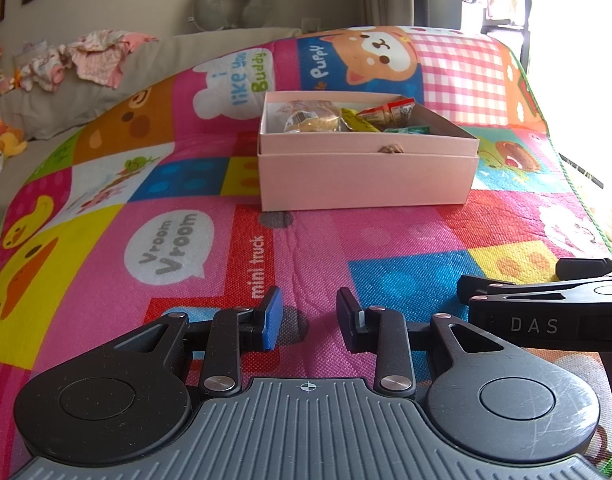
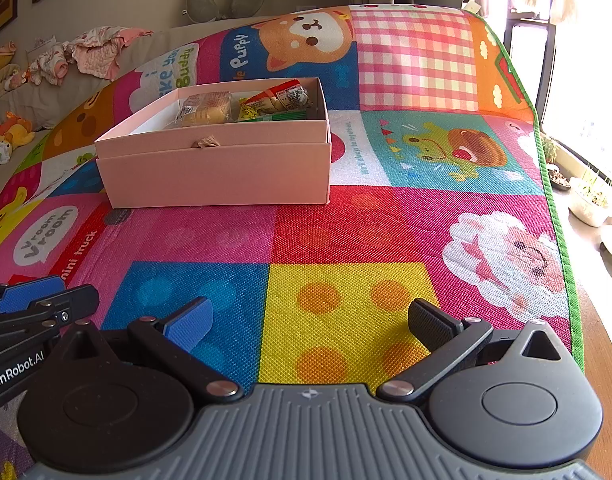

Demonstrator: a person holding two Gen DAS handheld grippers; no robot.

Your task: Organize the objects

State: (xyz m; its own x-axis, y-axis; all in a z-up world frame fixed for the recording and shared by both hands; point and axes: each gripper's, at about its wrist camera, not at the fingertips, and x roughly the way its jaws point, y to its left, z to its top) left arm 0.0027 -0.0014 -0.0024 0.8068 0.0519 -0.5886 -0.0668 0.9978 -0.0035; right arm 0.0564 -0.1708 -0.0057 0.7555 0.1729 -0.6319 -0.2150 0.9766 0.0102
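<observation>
A pink box [image 1: 366,178] stands open on the colourful play mat, also in the right wrist view [image 2: 218,172]. Inside lie a wrapped bread bun [image 1: 310,120] [image 2: 206,110], a yellow packet [image 1: 358,122] [image 2: 252,112], a red-and-white packet [image 1: 390,114] [image 2: 286,94] and a green packet [image 1: 412,130] [image 2: 286,117]. My left gripper [image 1: 309,322] is open with a narrow gap and empty, low over the mat well short of the box. My right gripper [image 2: 310,326] is wide open and empty, beside the left one. The right gripper's body shows at the left wrist view's right edge [image 1: 546,308].
The play mat [image 2: 346,232] covers the surface; its green edge [image 2: 562,240] runs along the right, with a wooden rim and plant pots [image 2: 590,200] beyond. Clothes [image 1: 94,56] and soft toys [image 1: 6,142] lie on the grey sofa at left. A neck pillow [image 1: 234,0] sits behind.
</observation>
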